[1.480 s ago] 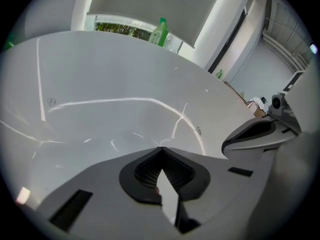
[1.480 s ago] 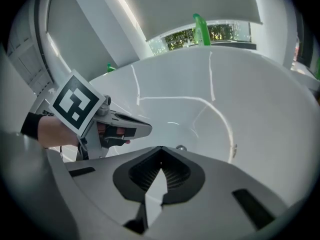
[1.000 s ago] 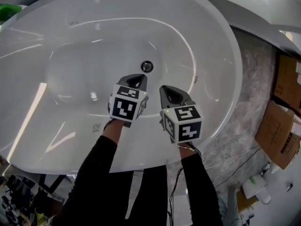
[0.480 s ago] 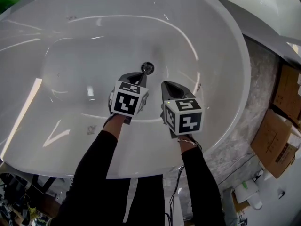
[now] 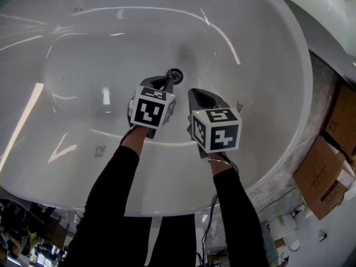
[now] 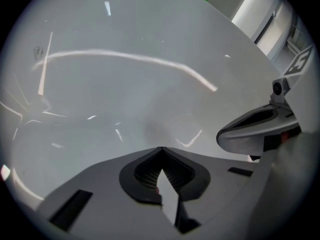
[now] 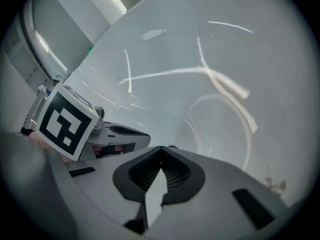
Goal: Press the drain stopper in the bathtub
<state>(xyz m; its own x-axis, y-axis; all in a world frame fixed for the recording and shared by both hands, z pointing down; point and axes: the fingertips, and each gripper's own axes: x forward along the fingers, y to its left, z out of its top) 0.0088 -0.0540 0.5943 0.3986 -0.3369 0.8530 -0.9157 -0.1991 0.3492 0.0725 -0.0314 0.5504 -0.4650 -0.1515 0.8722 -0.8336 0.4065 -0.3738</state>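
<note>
A round chrome drain stopper (image 5: 176, 74) sits in the floor of the white bathtub (image 5: 267, 49). My left gripper (image 5: 165, 82) is shut and empty, and its tip reaches the stopper's near edge; whether they touch I cannot tell. In the left gripper view the closed jaws (image 6: 161, 149) hide the stopper and only the tub's wall shows beyond. My right gripper (image 5: 198, 97) is also shut and empty, hanging over the tub floor to the right of the stopper and a little nearer me. The right gripper (image 7: 161, 148) view shows the left gripper's body (image 7: 122, 134) to its left.
The tub's curved rim (image 5: 303, 93) runs along the right, with a speckled stone floor (image 5: 320, 113) beyond it. Cardboard boxes (image 5: 325, 174) stand at the far right. Cables and small clutter (image 5: 281, 224) lie below the tub's near edge.
Both grippers have moved forward into the tub. The left gripper's tip has closed the gap and now reaches the drain stopper. Both stay shut.
</note>
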